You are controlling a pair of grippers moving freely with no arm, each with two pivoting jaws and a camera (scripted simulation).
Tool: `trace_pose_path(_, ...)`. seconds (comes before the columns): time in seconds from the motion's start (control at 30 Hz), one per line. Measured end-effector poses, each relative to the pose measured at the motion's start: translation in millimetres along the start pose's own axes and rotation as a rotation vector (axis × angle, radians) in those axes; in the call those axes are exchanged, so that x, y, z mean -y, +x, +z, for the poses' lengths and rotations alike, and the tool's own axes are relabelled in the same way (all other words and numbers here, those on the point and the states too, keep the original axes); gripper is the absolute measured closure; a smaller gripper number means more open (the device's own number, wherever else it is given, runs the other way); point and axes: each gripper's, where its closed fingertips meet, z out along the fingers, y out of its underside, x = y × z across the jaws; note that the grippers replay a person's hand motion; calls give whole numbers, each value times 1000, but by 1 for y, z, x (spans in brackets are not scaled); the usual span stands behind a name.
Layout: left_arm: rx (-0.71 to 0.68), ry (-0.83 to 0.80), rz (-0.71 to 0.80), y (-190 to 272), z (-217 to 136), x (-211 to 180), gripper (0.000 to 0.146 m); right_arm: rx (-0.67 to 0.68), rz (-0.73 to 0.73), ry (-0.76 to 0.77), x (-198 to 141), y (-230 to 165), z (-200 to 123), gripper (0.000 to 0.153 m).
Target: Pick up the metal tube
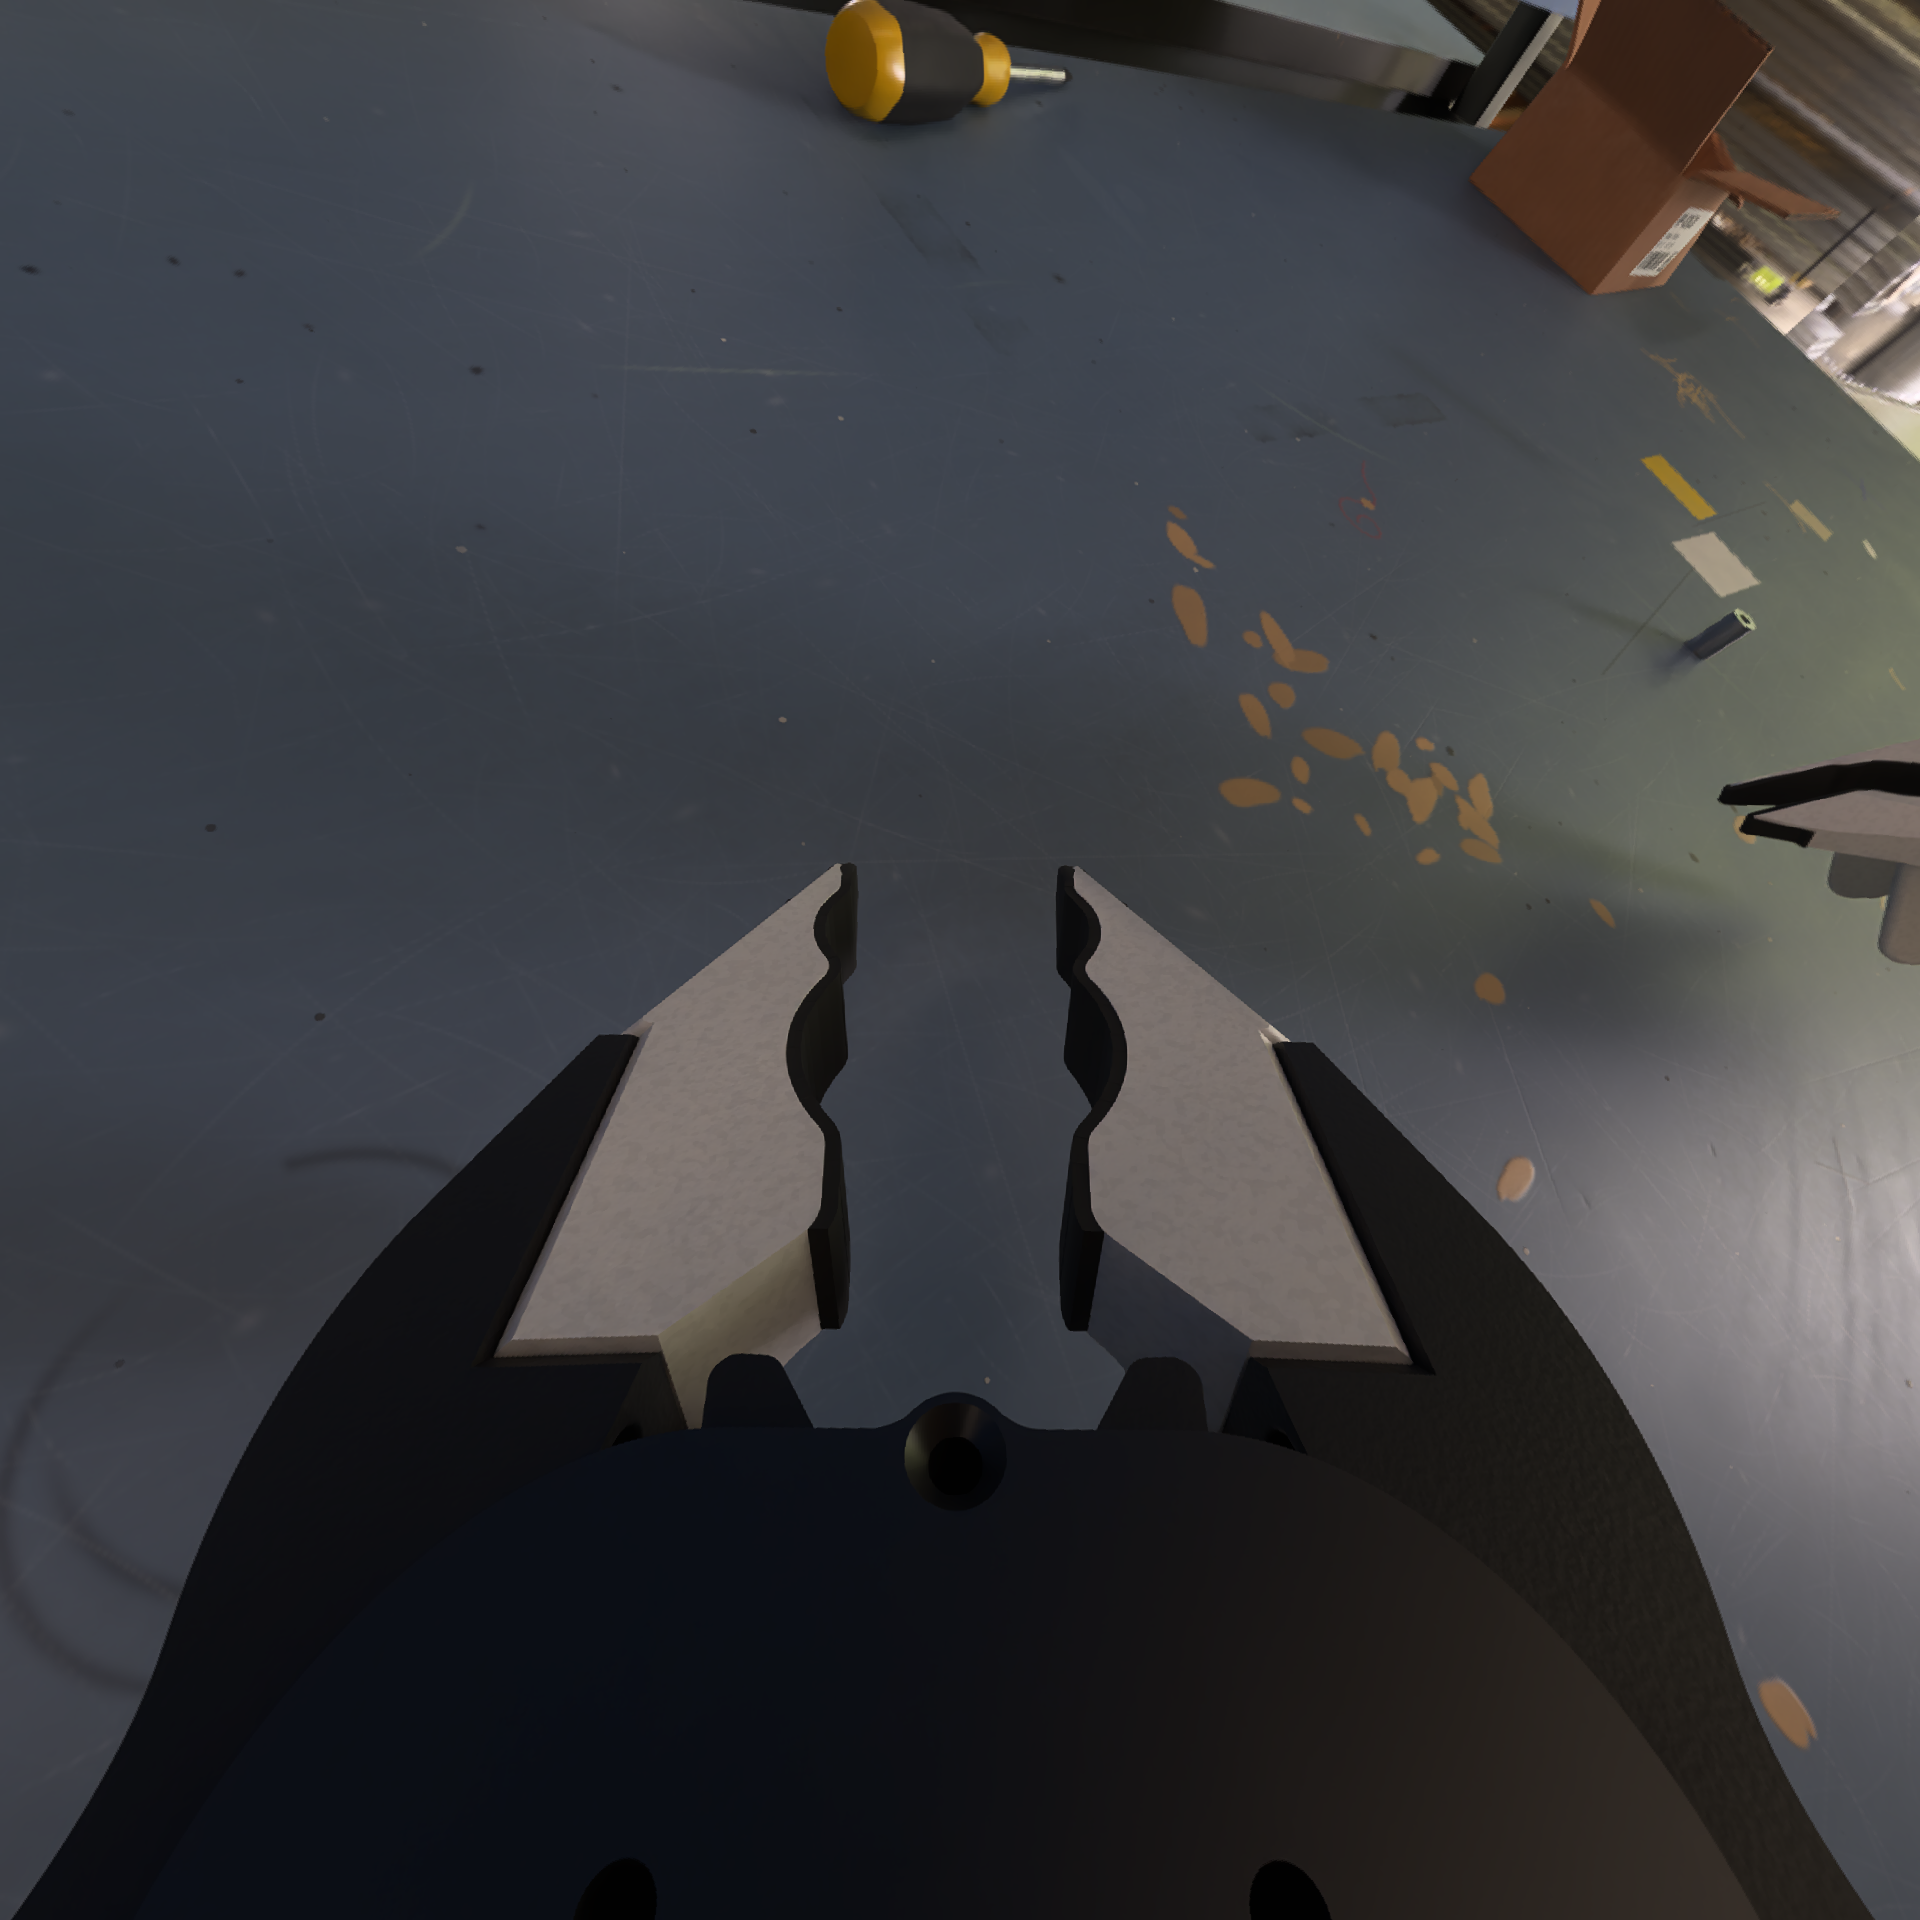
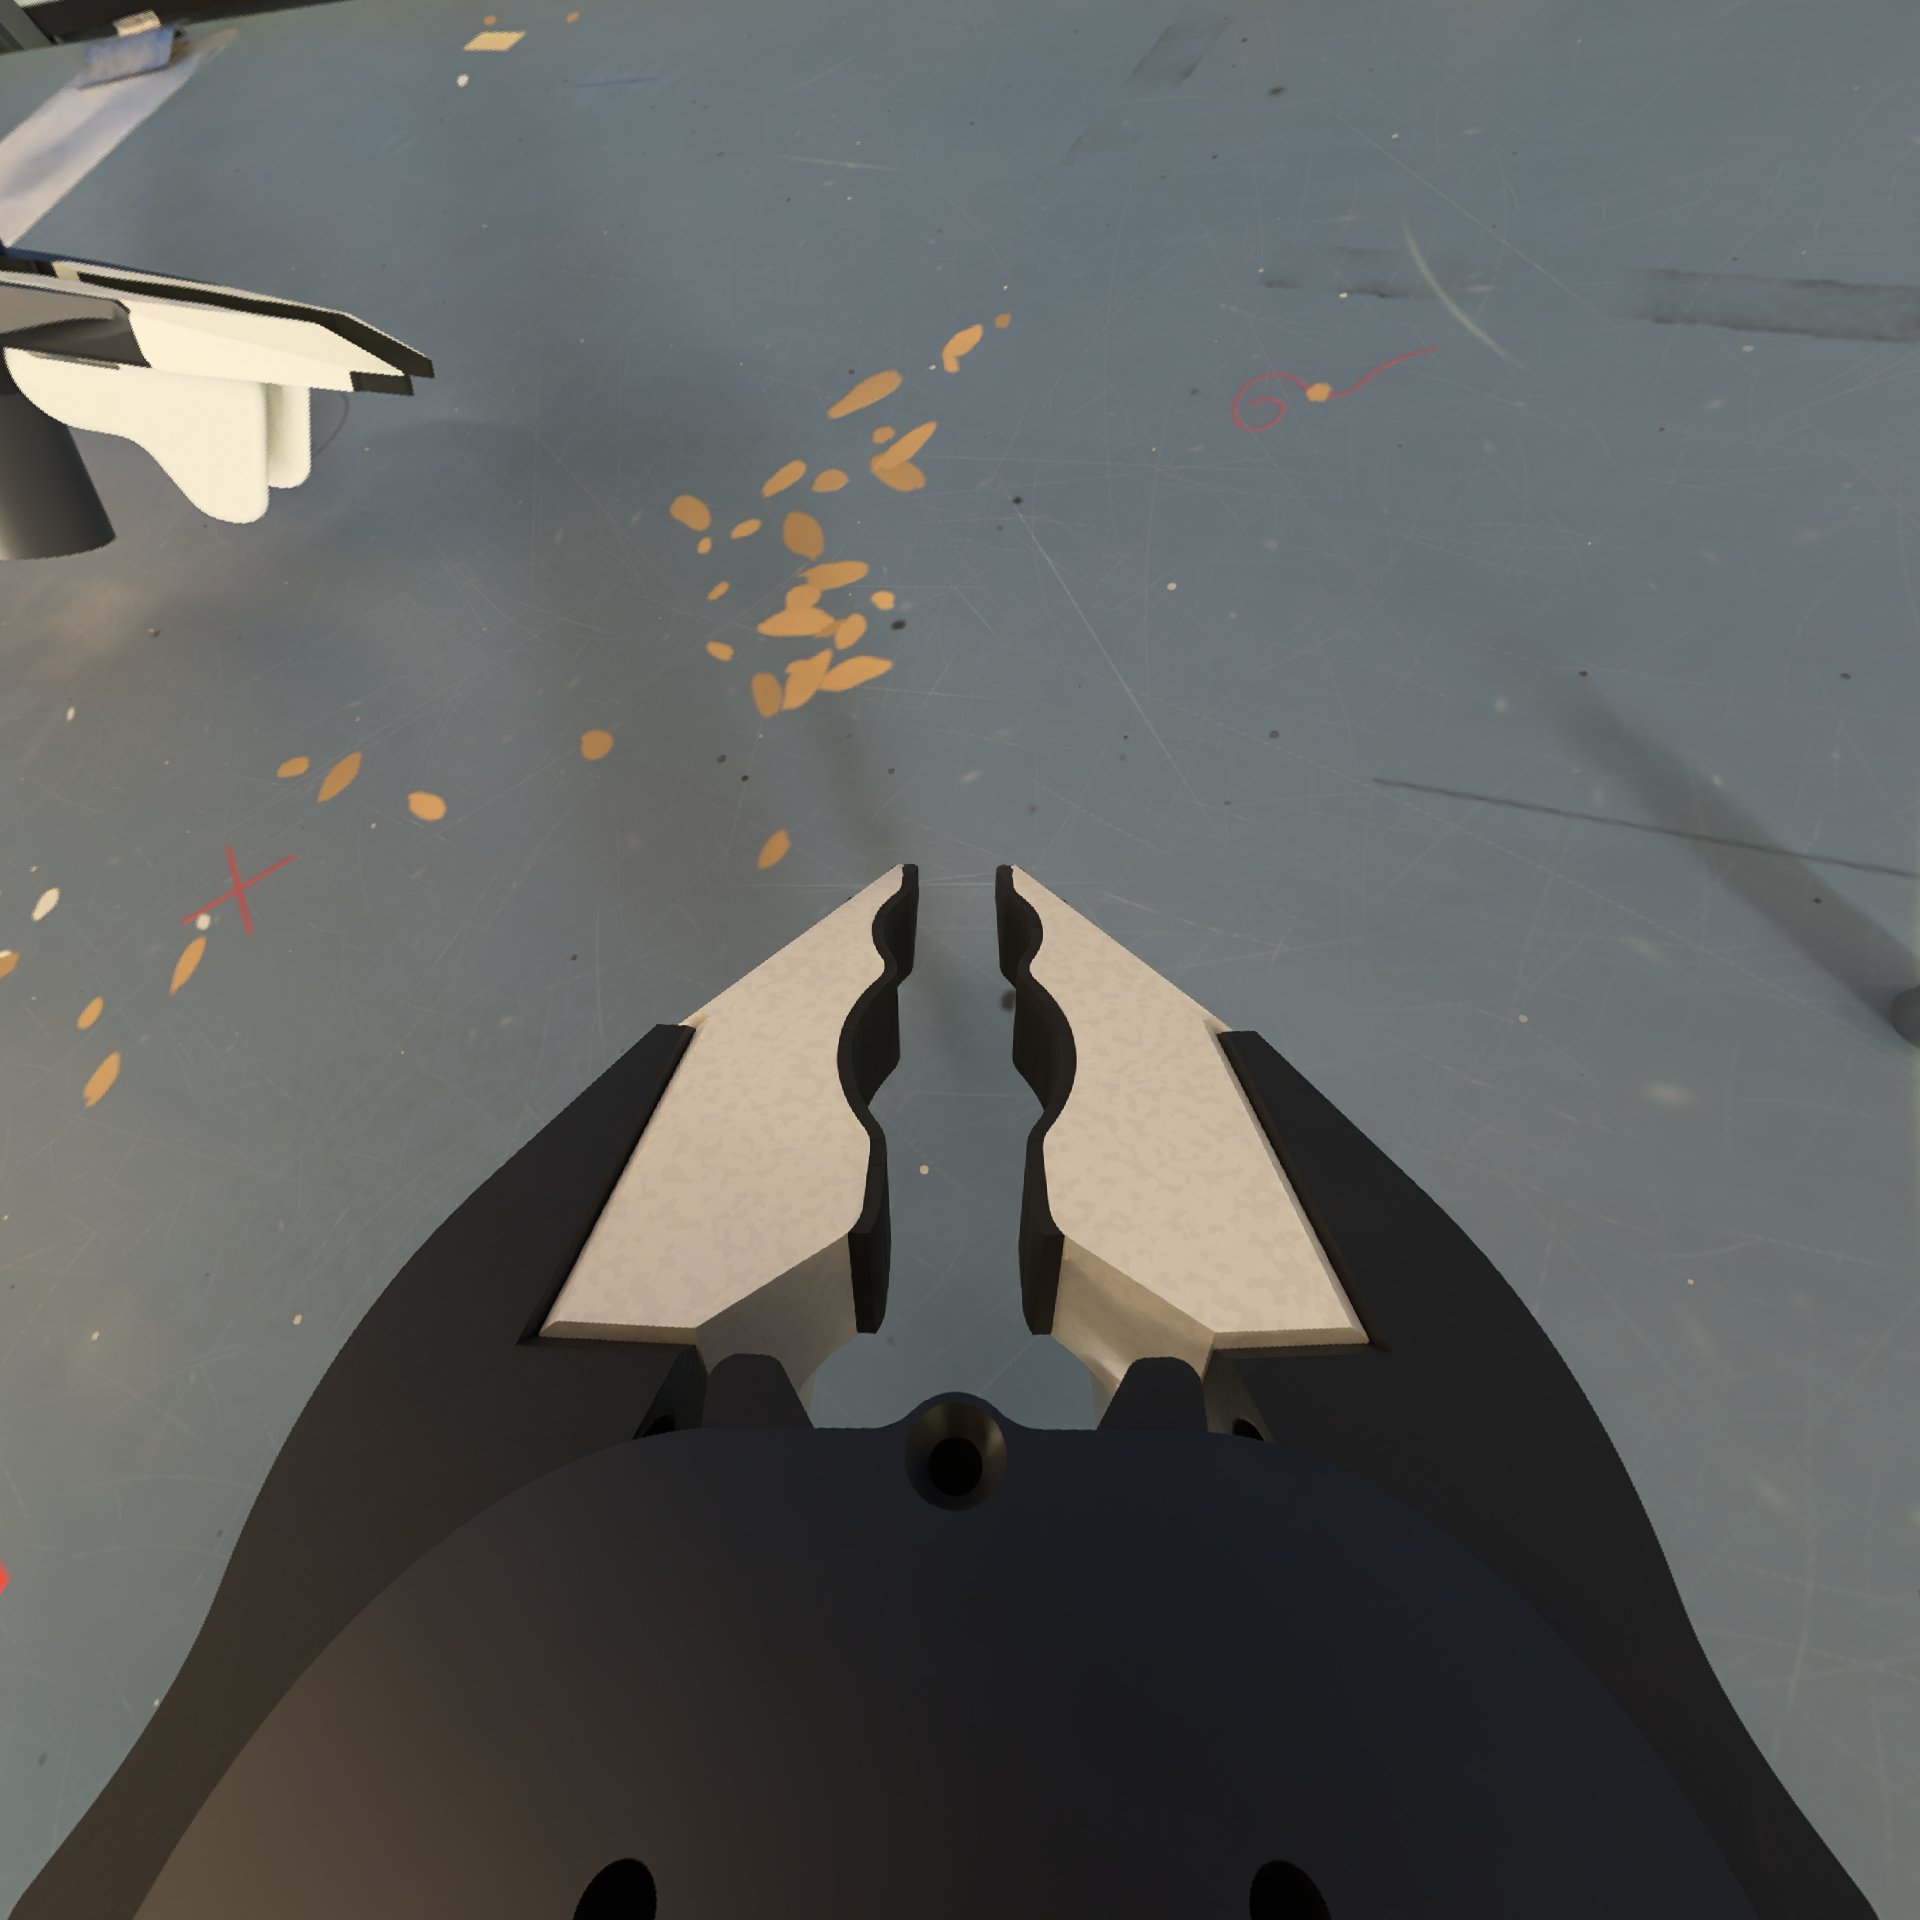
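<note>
The small dark metal tube (image 1: 1723, 633) is lying on the scuffed blue-grey worktop (image 1: 623, 623), beyond the orange paint splatter (image 1: 1351, 748) and well apart from both claws. The left claw (image 1: 956, 883) and right claw (image 2: 956, 883) are both hovering apart and empty. The right one looks the nearer, so it would do best approaching past the splatter, straddling the tube across its axis.

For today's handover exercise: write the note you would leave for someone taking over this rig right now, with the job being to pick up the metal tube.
Left gripper: open, empty, above bare table.
Right gripper: open a little, empty, above the table near the orange flecks.
Metal tube: small, dark, lying on its side far right in the left wrist view, beyond the right gripper's tips; absent from the right wrist view.
Also there: screwdriver, cardboard box, both far off.
Done: nothing gripped.
Left: reach the tube, close on it, lift.
</note>
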Motion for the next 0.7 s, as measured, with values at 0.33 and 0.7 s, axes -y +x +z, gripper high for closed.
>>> trace_pose_path(0.33, 20, -26, 17, -1, 3, -3, 108, 46, 24, 22, 3, -2, -2, 138)
trace_pose_path(0.7, 44, -50, 40, -1, 6, -5, 108, 75, 56, 64, 7, -1, -7, 138)
